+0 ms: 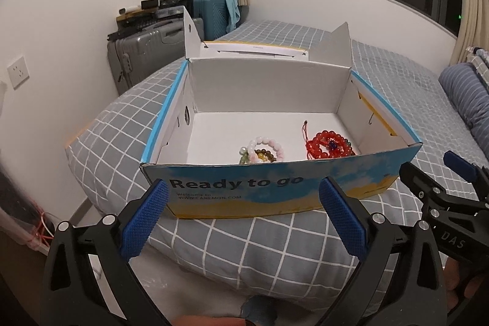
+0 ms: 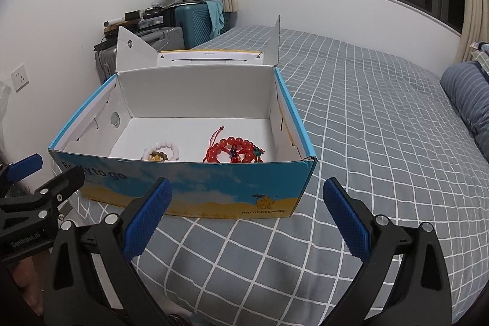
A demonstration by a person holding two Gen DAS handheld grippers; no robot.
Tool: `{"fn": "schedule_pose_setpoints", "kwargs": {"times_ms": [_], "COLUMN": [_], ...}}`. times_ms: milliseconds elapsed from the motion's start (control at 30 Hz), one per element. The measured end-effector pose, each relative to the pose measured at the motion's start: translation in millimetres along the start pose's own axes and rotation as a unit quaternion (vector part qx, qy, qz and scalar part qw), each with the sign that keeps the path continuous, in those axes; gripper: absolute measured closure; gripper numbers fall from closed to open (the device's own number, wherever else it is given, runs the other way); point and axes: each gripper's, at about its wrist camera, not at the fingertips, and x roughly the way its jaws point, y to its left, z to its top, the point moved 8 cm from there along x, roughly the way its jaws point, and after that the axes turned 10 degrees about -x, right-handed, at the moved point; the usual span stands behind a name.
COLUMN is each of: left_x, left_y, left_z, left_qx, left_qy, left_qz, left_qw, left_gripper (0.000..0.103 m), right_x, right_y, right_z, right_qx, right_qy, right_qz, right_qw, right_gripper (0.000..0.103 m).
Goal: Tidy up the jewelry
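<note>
Two grippers wait in front of the box, both with jaws spread wide and nothing between the pads. The left gripper (image 1: 243,216) has the box's printed front wall (image 1: 275,182) just ahead of its tips, and over that wall, at about 12 o'clock, lies the pale bead bracelet (image 1: 266,150). The red bead bracelet (image 1: 328,147) sits at about 1 o'clock from it, close to the right side wall.

From the right gripper (image 2: 249,214) it is the opposite: the red bead bracelet (image 2: 237,150) lies almost at 12 o'clock beyond the front wall, and the pale bead bracelet (image 2: 160,155) at about 11 o'clock. So I judge that each hand is nearer to its own pile, left to pale, right to red. Both piles lie flat on the white floor of the box (image 2: 195,130), close behind the front wall, so a gripper must go over the rim and then down.

The front wall cuts off the near part of both piles. How many bracelets are in each pile I cannot count; some green and brown beads are mixed into the pale one. The box stands on a checked bed cover (image 2: 366,142), lid (image 2: 207,55) folded back at the far side.
</note>
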Motion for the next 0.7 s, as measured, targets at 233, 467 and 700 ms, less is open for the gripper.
{"fn": "schedule_pose_setpoints", "kwargs": {"times_ms": [233,467,700], "left_x": [-0.9,-3.1,-1.5], "left_y": [0.9,2.4,3.6], "left_z": [1.9,3.7,3.7], "left_qx": [-0.003,-0.008,-0.017], "left_qy": [-0.006,-0.012,-0.004], "left_qz": [0.0,-0.003,-0.01], "left_qw": [1.0,0.9999,0.9998], "left_gripper": [0.006,0.006,0.006], "right_x": [0.5,1.1,1.9], "right_y": [-0.5,-2.0,-1.7], "right_z": [-0.3,-0.7,-0.3], "right_qx": [0.001,0.005,0.003], "right_qy": [0.001,0.0,0.0], "right_qz": [-0.001,-0.001,-0.002], "right_qw": [1.0,1.0,1.0], "right_gripper": [0.008,0.008,0.008]}}
